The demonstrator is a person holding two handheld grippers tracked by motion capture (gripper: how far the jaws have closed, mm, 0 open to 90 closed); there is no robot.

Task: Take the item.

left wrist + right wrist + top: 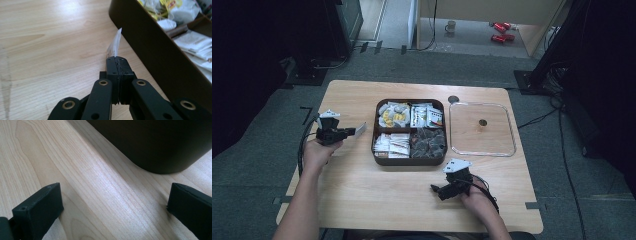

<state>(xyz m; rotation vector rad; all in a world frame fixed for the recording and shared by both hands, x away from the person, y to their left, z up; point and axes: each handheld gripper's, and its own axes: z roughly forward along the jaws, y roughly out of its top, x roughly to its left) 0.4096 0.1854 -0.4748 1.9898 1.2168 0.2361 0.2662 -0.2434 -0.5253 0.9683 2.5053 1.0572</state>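
The left gripper point(348, 132), closed on a white sachet point(114, 45), is just left of the brown box point(378, 131); the right gripper point(437, 190), wide open and empty, waits below the box.

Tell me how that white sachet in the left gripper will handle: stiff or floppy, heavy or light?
The white sachet is probably light: the left gripper pinches only one edge, yet it stands out from the shut jaws. It looks thin and flat, so it may bend or flutter if swung. It could slip against the brown box.
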